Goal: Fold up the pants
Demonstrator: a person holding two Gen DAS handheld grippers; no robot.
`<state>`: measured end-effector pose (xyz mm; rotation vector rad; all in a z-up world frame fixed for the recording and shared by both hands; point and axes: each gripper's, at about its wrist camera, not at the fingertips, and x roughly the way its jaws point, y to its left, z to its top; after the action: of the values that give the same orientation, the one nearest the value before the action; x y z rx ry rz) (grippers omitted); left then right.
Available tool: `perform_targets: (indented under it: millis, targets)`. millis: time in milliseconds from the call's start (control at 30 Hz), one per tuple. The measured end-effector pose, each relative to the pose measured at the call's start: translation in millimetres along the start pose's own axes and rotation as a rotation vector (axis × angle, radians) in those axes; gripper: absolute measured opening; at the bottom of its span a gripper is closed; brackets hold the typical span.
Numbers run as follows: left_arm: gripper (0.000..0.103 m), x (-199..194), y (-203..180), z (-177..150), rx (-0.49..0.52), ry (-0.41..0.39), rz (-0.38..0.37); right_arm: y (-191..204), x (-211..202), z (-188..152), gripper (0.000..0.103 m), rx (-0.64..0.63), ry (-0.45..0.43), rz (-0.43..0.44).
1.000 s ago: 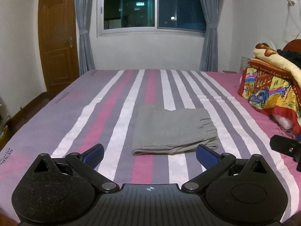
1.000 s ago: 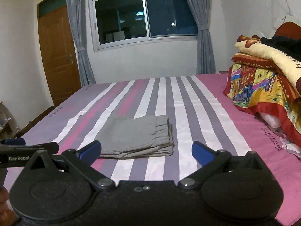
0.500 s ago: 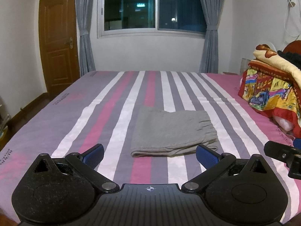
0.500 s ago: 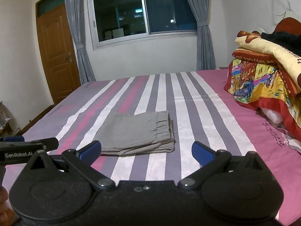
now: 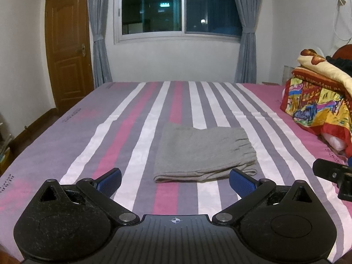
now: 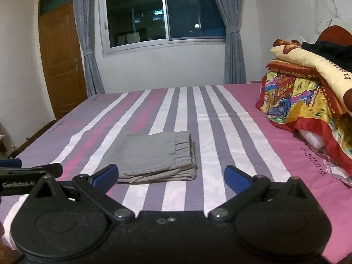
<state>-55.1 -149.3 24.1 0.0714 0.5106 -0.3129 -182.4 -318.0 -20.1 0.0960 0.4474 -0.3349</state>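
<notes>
- Left wrist view: the left gripper (image 5: 175, 179) hangs low over the near part of the bed (image 5: 123, 132), jaws spread wide and holding nothing.
- The pants (image 5: 203, 151) lie beyond the fingertips, mid-bed, already folded into a flat grey block with the gathered waistband on the right and a rolled fold edge facing the camera.
- Part of the right gripper (image 5: 332, 175) shows at the right edge, apart from the cloth.
- Blankets (image 5: 319, 107) are stacked well to the right.
- Right wrist view: the right gripper (image 6: 171, 176) is likewise wide and empty, short of the pants (image 6: 151, 156), which sit slightly left of its centre line.
- The layers look stacked evenly, the waistband ruffled along the right side.
- By the look, the fabric is soft, light and limp, likely to sag and slip apart if pinched by one layer.
- Any further hold would best take all layers together at the near corners, one gripper per corner.
</notes>
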Motion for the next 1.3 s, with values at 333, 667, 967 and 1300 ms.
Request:
perform_targets:
  millis: [333,667,967,1300]
  targets:
    - [0.103,8,1,-1,-0.002,0.021,-0.002,1,9,-2,0.103,-0.011,0.025,-0.025]
    - [0.103,15,0,-4,-0.004,0.031,0.009,4,14,-2,0.103,-0.016,0.032,-0.023]
    - [0.103,21,3,-5,-0.008,0.038,0.015,3,21,0,0.103,-0.015,0.047,-0.015]
    - [0.103,29,-1,-5,0.006,0.05,0.015,4,30,-1,0.103,-0.026,0.061,-0.013]
